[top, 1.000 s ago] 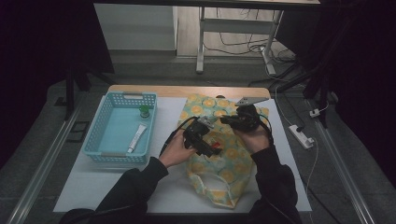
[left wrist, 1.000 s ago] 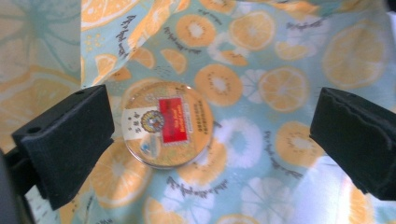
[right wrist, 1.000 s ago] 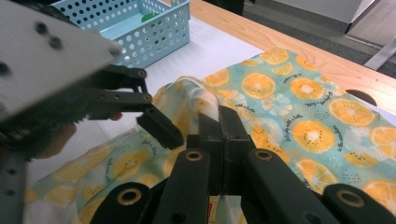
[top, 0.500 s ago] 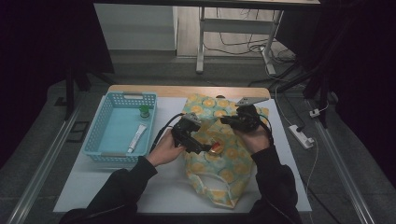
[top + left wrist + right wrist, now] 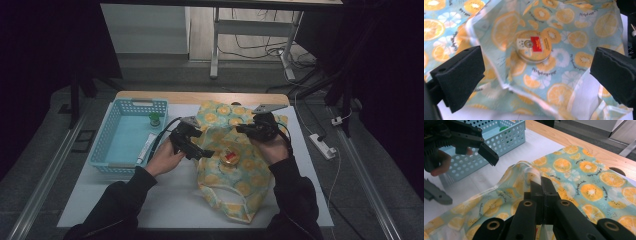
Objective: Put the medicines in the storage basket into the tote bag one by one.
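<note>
On the tabletop (image 5: 175,200), from the high view, a fruit-print bag (image 5: 235,185) lies open with a round tin (image 5: 230,158) inside. The left gripper (image 5: 200,152) hovers at the bag's left edge; the right gripper (image 5: 247,131) pinches its upper rim. A blue basket (image 5: 107,155) sits to the left.

In the left gripper view, the fingers (image 5: 459,75) stand wide, touching nothing, with the tin beyond them in the bag's mouth.

In the right gripper view, the fingers (image 5: 549,187) are clamped on the bag's rim. If that thin cloth slips free, the mouth could collapse over the tin.
</note>
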Available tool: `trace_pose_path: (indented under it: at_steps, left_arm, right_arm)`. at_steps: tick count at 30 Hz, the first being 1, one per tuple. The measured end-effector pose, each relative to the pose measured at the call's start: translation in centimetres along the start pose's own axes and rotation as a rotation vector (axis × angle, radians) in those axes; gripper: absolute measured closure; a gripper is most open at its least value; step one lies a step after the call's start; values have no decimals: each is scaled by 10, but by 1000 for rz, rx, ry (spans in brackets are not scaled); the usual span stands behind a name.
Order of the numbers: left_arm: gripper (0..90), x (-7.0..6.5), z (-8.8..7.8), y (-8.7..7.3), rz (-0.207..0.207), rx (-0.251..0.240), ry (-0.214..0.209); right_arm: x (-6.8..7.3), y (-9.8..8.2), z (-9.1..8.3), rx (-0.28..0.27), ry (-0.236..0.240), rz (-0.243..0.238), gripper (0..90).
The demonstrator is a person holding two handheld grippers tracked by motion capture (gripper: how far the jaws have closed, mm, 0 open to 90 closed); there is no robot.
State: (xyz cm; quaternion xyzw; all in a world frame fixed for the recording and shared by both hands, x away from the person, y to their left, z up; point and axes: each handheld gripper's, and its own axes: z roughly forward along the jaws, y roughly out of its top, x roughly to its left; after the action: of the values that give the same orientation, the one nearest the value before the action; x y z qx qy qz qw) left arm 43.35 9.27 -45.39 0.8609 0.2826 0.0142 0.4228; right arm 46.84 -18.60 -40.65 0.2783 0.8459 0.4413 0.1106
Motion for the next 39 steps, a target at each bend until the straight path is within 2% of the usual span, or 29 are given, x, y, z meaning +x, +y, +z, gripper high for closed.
trace_pose_path:
  at_steps: [6,22,25,39]
  left_arm:
    - [0,10,-13,-8,-15,0,25]
    - [0,34,-51,-31,-73,-16,141]
    - [0,39,-60,-36,-89,-13,174]
    - [0,61,-91,-61,-179,-25,274]
  right_arm:
    - [0,0,1,0,-1,-2,898]
    - [1,0,2,4,-1,-3,898]
    - [2,0,3,5,-1,-3,898]
    - [2,-1,4,10,-1,-6,898]
